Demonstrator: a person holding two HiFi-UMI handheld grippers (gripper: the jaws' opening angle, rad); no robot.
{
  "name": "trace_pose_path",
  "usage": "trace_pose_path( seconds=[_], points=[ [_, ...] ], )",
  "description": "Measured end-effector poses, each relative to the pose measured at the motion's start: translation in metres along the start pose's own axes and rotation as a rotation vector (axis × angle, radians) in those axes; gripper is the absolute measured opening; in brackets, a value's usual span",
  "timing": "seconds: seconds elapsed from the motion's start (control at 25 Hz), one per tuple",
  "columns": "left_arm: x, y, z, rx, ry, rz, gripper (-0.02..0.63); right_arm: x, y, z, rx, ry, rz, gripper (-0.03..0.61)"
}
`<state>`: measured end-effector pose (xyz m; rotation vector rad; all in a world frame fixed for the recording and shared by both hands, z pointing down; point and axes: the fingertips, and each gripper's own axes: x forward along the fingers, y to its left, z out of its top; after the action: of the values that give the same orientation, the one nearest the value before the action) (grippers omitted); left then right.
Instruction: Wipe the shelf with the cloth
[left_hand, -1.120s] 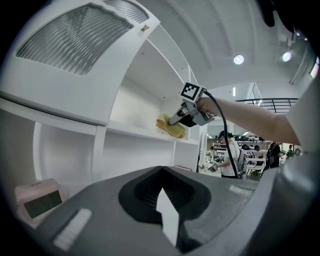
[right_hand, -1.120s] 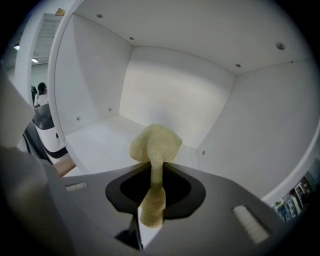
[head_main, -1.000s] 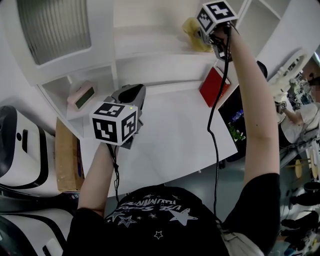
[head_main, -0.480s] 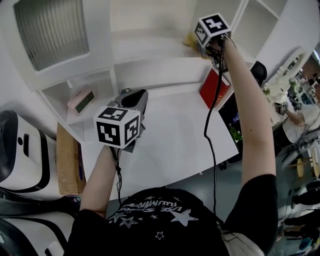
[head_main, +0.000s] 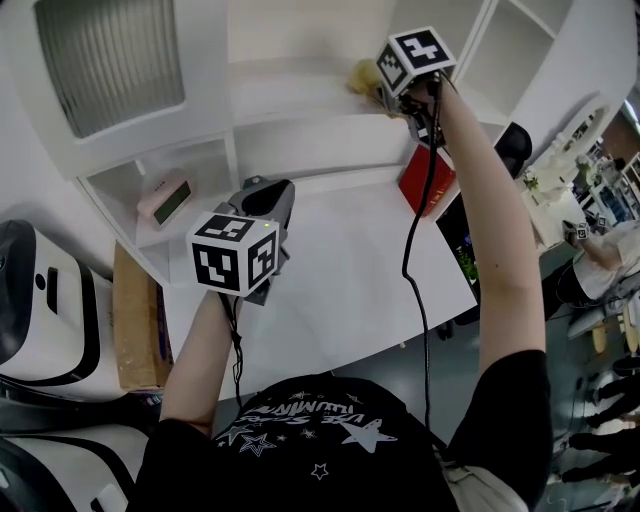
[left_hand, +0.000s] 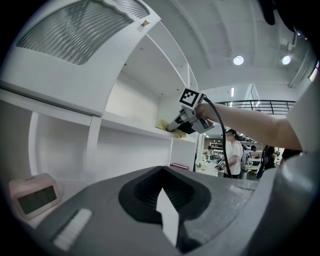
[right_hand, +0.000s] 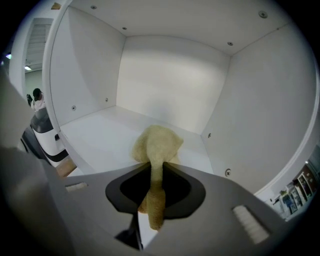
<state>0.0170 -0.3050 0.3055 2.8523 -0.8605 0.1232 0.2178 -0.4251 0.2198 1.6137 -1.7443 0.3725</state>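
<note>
Evidently the wiping step itself is in hand: the yellow cloth (right_hand: 157, 142) is clamped between the jaws of the right gripper (right_hand: 156, 172), its bunched front end pressed onto the white floor of the upper shelf (right_hand: 95, 132) and a short tail hanging back through the jaws. In the head view, the right gripper (head_main: 383, 88) is held at arm's length toward 1 o'clock, with the cloth (head_main: 362, 75) touching the shelf (head_main: 290, 78) close to the compartment's right wall. From the right gripper view, the bare floor is seen to run off toward 10 o'clock, so most of the surface is judged to lie to the cloth's left (how much has already been covered cannot be read from a clean white board). The left gripper (head_main: 262, 190) is held idle over the white desk (head_main: 340, 290), toward 9 o'clock of centre; its jaws are closed together with nothing between them, as is confirmed in the left gripper view (left_hand: 162, 200), and they are aimed at the shelving, where a pink digital clock (head_main: 165, 197) sits in a lower cubby at 10 o'clock. For the next move, a steady downward pressure would be called for while the cloth is drawn sideways toward 9 o'clock, and the clamp should be kept firm so that the bunched cloth is not dragged out.
</note>
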Motion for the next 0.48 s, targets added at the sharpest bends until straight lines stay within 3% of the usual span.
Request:
trace_pose_path(
  seconds=[0.28,0.48],
  points=[
    [-0.015,0.004,-0.004,-0.009,0.000,0.003,0.003,-0.005,0.078,0.024,-0.053,-0.081,0.121,0.084],
    [-0.032,0.009,-0.009,-0.016,0.001,0.007,0.003,-0.010,0.120,0.038,-0.079,-0.121,0.151,0.084]
  ],
)
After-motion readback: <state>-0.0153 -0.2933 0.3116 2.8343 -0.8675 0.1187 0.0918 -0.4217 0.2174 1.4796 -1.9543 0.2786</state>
